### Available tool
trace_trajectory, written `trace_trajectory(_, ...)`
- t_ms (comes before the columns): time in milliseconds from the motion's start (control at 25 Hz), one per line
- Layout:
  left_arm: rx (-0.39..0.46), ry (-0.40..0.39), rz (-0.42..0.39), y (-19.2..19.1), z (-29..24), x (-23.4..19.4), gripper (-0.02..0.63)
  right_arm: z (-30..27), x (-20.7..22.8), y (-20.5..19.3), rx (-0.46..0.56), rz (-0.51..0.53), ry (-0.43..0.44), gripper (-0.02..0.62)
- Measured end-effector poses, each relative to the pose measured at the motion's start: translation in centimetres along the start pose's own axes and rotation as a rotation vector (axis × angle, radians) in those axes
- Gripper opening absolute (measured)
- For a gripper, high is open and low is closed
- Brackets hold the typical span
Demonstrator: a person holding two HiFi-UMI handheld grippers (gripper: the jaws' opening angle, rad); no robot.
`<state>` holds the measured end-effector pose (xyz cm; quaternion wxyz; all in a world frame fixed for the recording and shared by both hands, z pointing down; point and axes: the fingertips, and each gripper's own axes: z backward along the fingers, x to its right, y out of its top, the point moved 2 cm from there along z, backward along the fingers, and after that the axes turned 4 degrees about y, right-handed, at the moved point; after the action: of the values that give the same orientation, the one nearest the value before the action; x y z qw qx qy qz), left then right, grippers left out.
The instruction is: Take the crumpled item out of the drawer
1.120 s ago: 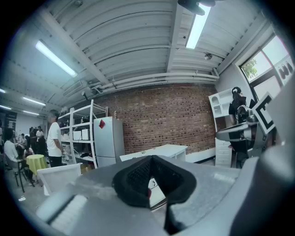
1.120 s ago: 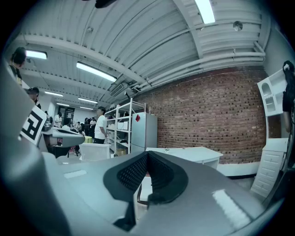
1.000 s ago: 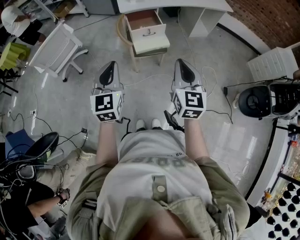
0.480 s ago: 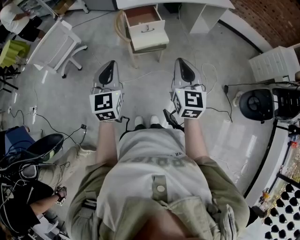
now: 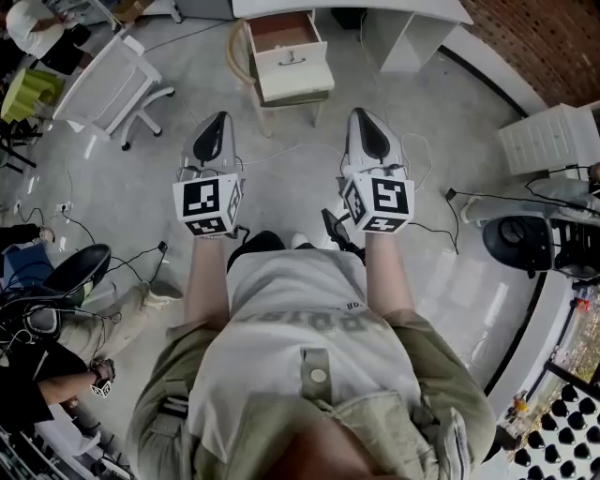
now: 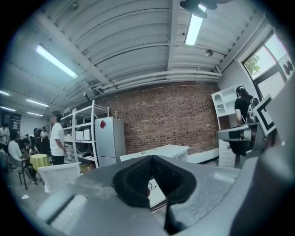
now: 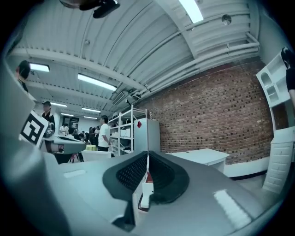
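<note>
In the head view a small white drawer unit (image 5: pixel 292 73) stands on the floor ahead, its top drawer (image 5: pixel 280 30) pulled open and showing a brownish inside. No crumpled item can be made out in it from here. My left gripper (image 5: pixel 214 129) and right gripper (image 5: pixel 367 126) are held side by side in front of the person's body, well short of the unit, both shut and empty. The left gripper (image 6: pixel 150 160) and the right gripper (image 7: pixel 147 157) each show dark pads pressed together in their own views, with a sliver of the white drawer front (image 7: pixel 144 197) beyond.
A white office chair (image 5: pixel 105 86) stands at the left and a white desk (image 5: pixel 375 13) behind the unit. Cables run over the grey floor (image 5: pixel 291 155). A black machine (image 5: pixel 525 239) and a white cabinet (image 5: pixel 553 136) sit at the right. A seated person (image 5: pixel 56 375) is at the lower left.
The person has taken a step, with a dark shoe now forward beneath the body. The drawer unit sits slightly higher in the head view. Both grippers stay shut and level.
</note>
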<state>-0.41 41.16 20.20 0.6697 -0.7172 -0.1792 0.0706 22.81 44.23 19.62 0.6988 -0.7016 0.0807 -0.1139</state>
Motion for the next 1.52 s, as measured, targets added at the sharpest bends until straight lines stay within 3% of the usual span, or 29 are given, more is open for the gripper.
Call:
trace_trajectory(80,0.013,0.014,0.0,0.5,-0.1,0.3,0.011,-0.2,0.6,0.3,0.018,-0.013,0.016,0.1)
trace_trajectory(240,0.011,0.03,0.012,0.8,-0.8,0.3,0.175,-0.9,1.0,0.9,0.038,-0.018,0.053,0.276)
trace_trajectory(320,0.006,0.03,0.01,0.9,-1.3,0.2,0.227,-1.4,1.2,0.9,0.039,-0.013,0.059,0.312)
trace_trajectory(760,-0.044,0.015,0.048,-1.2,-5.6,-2.4,0.264,-5.4,2.1,-0.7,-0.01,-0.009,0.038,0.316)
trace_trajectory(1160,-0.065,-0.016,0.079,-2.0,-14.3,-8.7,0.268,-15.3,1.8,-1.1,-0.051,0.013,0.017,0.316)
trace_trajectory(1520,-0.022,-0.053,0.079,-0.4,-21.7,-14.5,0.268,-23.7,1.2,0.6,-0.022,0.033,-0.021,0.317)
